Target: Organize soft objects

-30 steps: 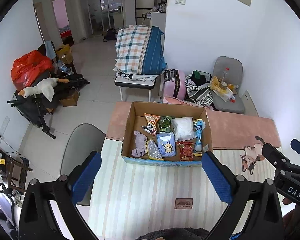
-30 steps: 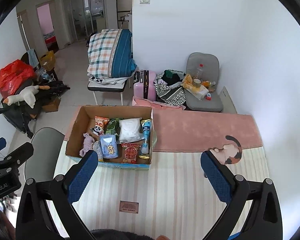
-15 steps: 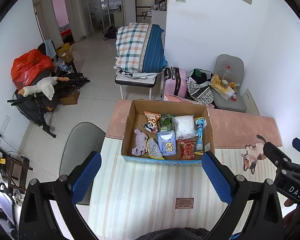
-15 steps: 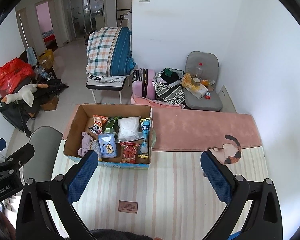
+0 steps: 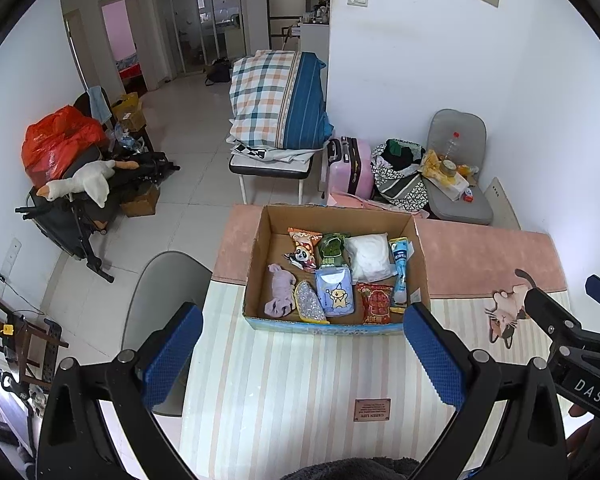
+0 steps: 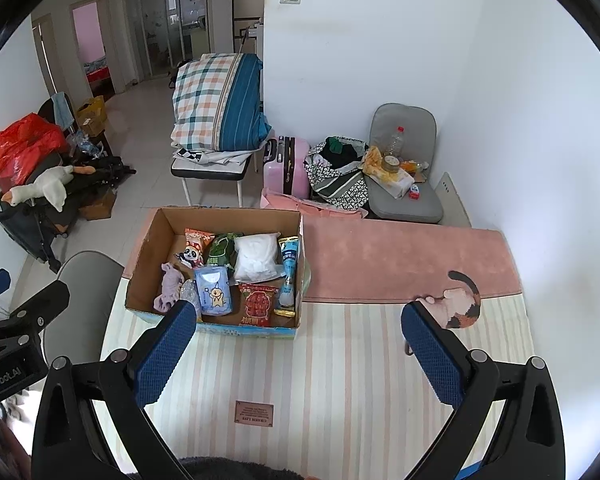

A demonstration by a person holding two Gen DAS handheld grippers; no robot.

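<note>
My left claw (image 5: pixel 302 354) hangs spread wide above the striped tabletop (image 5: pixel 300 392), gripping nothing. The box (image 5: pixel 336 326) sits ahead at twelve o'clock, well apart, packed with pouches and a purple sock (image 5: pixel 278 296). My right claw (image 6: pixel 298 354) is spread and empty too; from it the box (image 6: pixel 220 328) lies at eleven o'clock.

Both my wrist cams sit high over the near table edge (image 5: pixel 284 400), looking forward and down between my fingers. Left cam sits left of right cam. Both share the cardboard box (image 5: pixel 256 264) (image 6: pixel 148 252), well ahead, and the room behind.
</note>
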